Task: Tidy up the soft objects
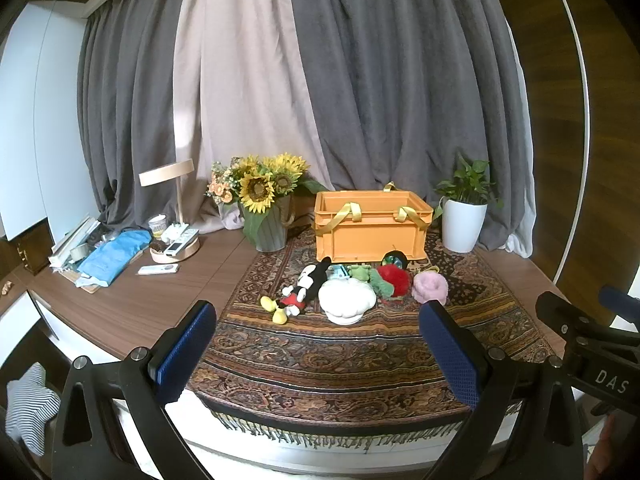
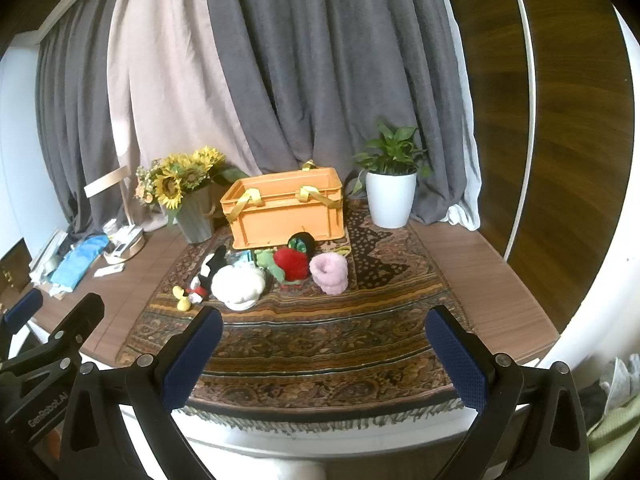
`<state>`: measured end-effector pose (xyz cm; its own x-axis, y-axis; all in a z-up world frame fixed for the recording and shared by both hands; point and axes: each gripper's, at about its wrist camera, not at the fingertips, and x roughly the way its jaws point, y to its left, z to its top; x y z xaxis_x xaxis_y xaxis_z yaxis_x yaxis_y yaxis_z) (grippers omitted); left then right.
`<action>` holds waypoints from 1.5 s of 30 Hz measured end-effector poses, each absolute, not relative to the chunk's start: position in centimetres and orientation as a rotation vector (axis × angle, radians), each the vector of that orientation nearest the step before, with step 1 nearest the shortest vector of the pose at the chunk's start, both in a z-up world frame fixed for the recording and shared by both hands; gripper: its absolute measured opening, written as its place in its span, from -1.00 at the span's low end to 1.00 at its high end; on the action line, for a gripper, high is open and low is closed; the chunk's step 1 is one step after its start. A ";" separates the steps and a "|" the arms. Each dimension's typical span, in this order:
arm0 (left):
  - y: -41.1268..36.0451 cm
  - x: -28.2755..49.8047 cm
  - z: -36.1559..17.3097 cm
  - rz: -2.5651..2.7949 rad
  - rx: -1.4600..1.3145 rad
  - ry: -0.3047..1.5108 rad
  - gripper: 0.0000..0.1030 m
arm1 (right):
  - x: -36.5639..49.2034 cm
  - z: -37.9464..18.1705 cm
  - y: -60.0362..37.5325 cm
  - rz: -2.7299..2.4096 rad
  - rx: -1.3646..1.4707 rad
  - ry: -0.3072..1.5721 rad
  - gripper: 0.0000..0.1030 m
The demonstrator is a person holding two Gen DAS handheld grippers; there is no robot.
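Soft toys lie in a row on a patterned rug [image 1: 340, 356] [image 2: 320, 344]: a Mickey Mouse plush [image 1: 300, 288] [image 2: 204, 276], a white plush [image 1: 347, 299] [image 2: 239, 286], a green plush [image 1: 370, 276] [image 2: 269, 261], a red plush [image 1: 395, 278] [image 2: 292, 265] and a pink plush [image 1: 430, 287] [image 2: 330, 272]. An open orange crate [image 1: 370, 226] [image 2: 286, 210] with yellow handles stands just behind them. My left gripper [image 1: 316, 328] is open and empty, short of the toys. My right gripper [image 2: 324, 332] is open and empty, also short of them.
A sunflower vase [image 1: 266, 208] [image 2: 188, 196] stands left of the crate and a white potted plant [image 1: 464, 216] [image 2: 391, 192] to its right. A lamp [image 1: 168, 174], remotes and a blue cloth [image 1: 112, 254] clutter the left of the table. Grey curtains hang behind.
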<state>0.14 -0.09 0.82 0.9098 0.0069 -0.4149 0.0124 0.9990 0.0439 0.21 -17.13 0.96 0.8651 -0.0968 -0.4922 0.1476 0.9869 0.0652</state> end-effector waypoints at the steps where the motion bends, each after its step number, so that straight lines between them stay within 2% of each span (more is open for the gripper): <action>1: -0.2 0.3 0.8 -0.003 0.047 0.430 1.00 | 0.1 1.1 -16.8 -0.128 0.101 0.510 0.99; 45: -1.0 0.2 0.6 -0.014 0.040 0.429 1.00 | 0.4 1.1 -16.7 -0.126 0.097 0.506 0.99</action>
